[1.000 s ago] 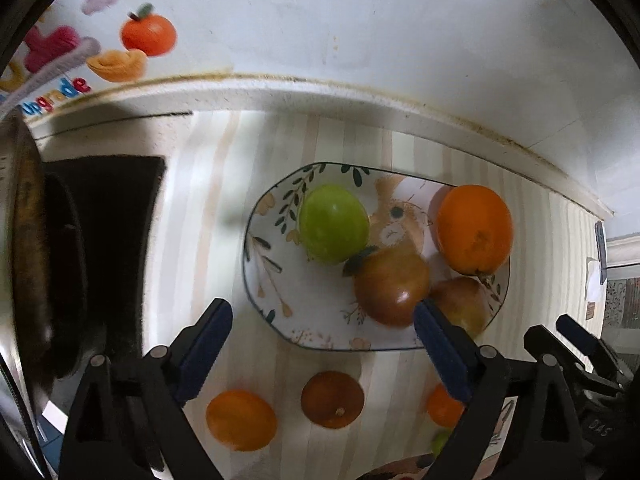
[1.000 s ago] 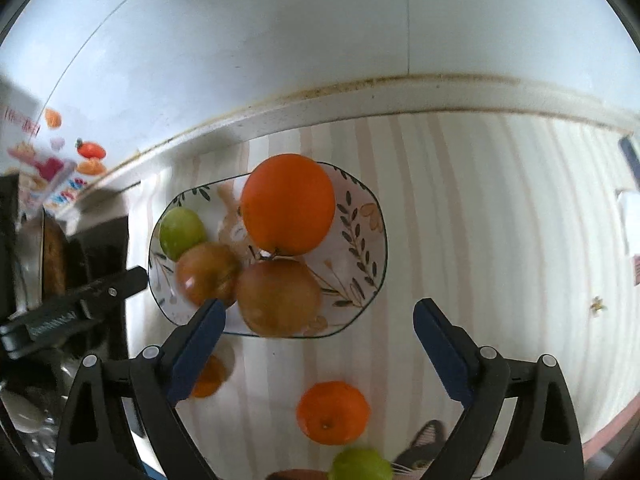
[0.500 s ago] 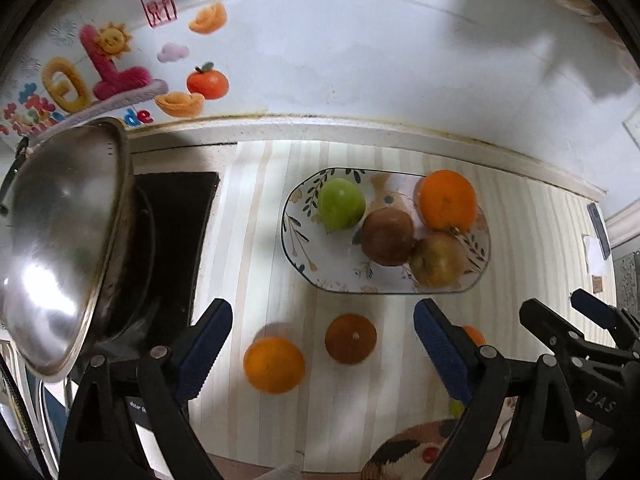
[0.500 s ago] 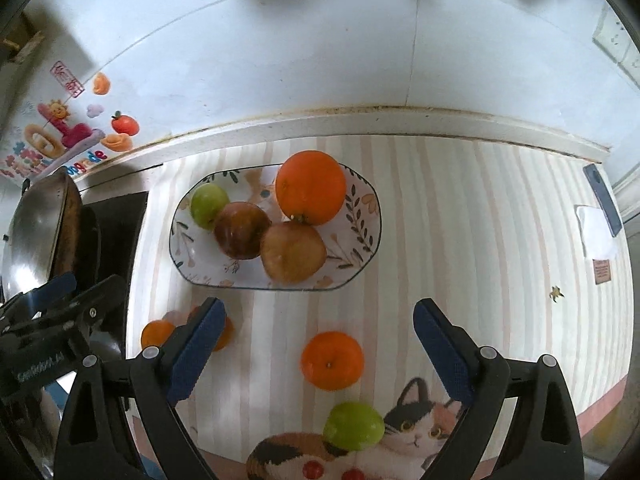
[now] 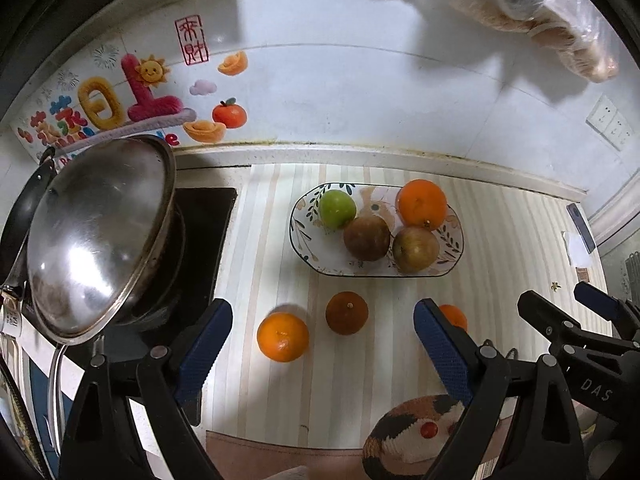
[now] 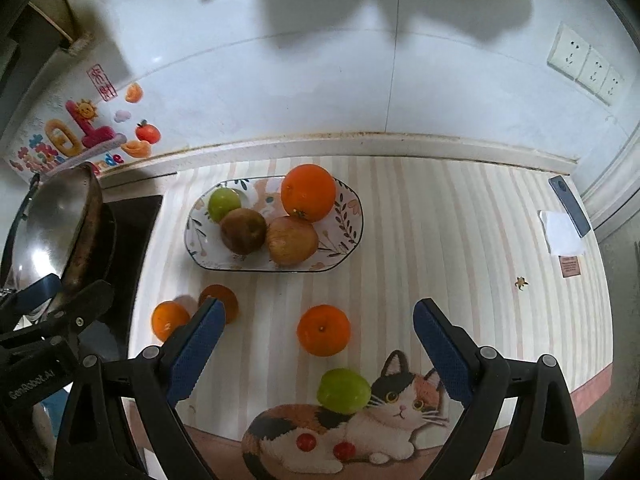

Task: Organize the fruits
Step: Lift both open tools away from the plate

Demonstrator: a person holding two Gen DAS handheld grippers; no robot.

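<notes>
So the plate is about half loaded at this point. It's holding four fruits: a big orange, a green apple, a dark brownish fruit and a reddish apple, all bunched up and touching each other.

Still loose on the striped counter: a tangerine right in front of the plate, a green fruit sitting on the cat print near the counter edge, plus a small orange and a darker orange one over by the stove side. So roughly four in, four to go, judging by what's showing.

The plate is an oval, long axis running left-right along the wall, sitting flat. The fruits are all basically round, so no real direction there, though the tangerine has its stem dimple facing up.

Both tools hang above the counter with nothing in them. The left gripper has its jaws spread wide over the two oranges by the stove, and the right gripper is just as wide open, framing the tangerine.
</notes>
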